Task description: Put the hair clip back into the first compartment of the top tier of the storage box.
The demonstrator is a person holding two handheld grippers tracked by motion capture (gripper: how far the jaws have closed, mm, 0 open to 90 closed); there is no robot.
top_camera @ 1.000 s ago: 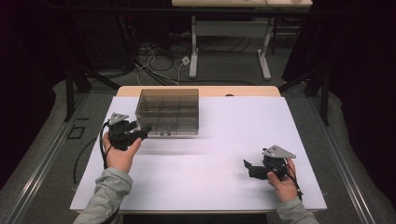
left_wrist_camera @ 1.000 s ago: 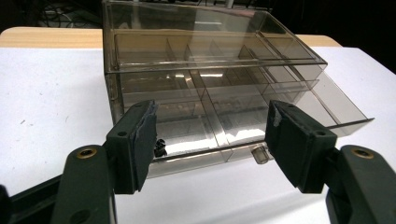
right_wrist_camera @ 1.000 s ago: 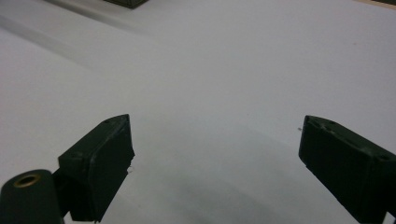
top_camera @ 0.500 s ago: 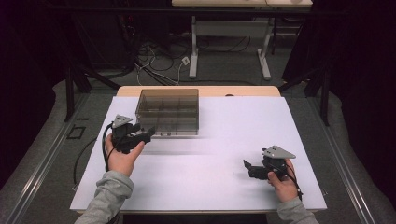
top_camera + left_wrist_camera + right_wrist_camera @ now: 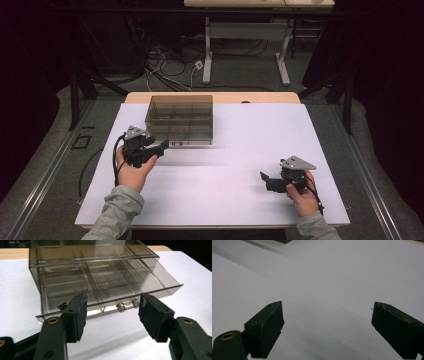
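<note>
A smoky clear plastic organiser box (image 5: 180, 119) with several divided compartments stands at the back left of the white table (image 5: 240, 150). In the left gripper view the box (image 5: 100, 277) fills the upper half, with two small round knobs (image 5: 127, 305) on its front and a small dark item (image 5: 62, 306) in a front left compartment. My left gripper (image 5: 160, 148) is open, just short of the box's front left corner, with nothing between its pads (image 5: 80, 315). My right gripper (image 5: 265, 178) is open over bare table at the front right, its pads (image 5: 268, 326) wide apart.
The table's wooden back edge (image 5: 260, 97) shows behind the white sheet. Beyond it are desk legs (image 5: 207, 45) and cables on a grey floor. A cable (image 5: 117, 155) trails from the left gripper over the table's left side.
My left gripper has moved right and slightly nearer along the box's front. The right gripper has stayed where it was.
</note>
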